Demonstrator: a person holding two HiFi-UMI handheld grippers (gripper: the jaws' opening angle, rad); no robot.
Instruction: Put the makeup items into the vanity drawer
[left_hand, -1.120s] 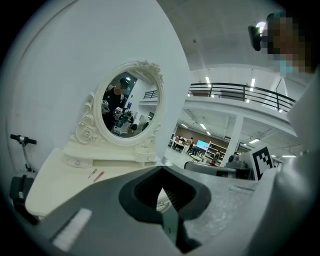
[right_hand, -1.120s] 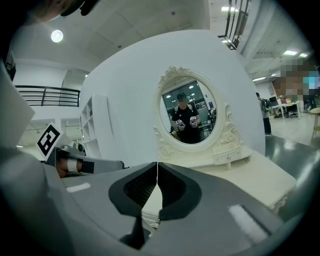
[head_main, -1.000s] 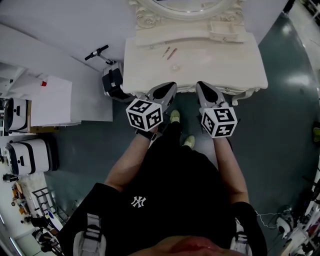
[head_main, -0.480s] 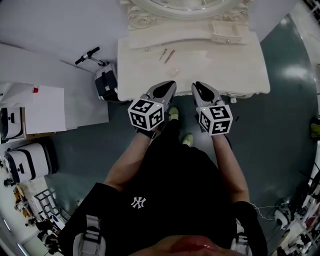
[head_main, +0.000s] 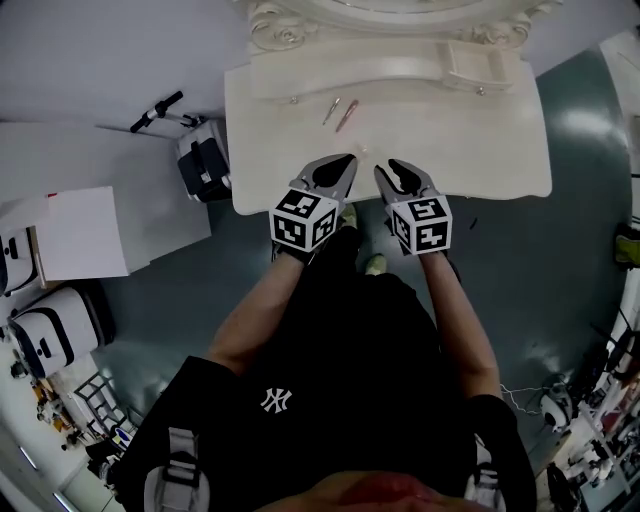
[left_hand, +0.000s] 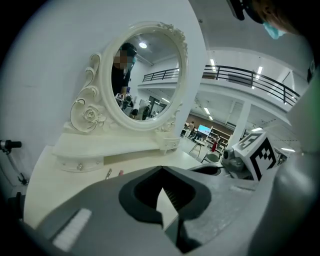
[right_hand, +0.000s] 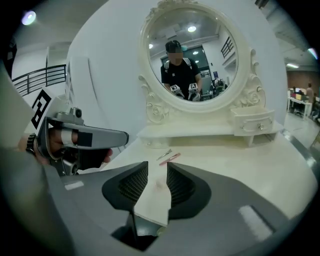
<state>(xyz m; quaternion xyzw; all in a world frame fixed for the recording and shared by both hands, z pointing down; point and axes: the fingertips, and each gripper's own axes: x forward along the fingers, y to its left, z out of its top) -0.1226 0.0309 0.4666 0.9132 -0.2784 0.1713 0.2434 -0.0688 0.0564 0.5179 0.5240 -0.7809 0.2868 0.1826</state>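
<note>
Left gripper, frame centre, at the vanity front edge: jaw tips together, nothing between them. Slim silver item and pink stick lie side by side on the tabletop, upper centre, above both grippers and untouched. Right gripper, just beside the left: jaws apart, empty. Small drawer, upper right, closed.
</note>
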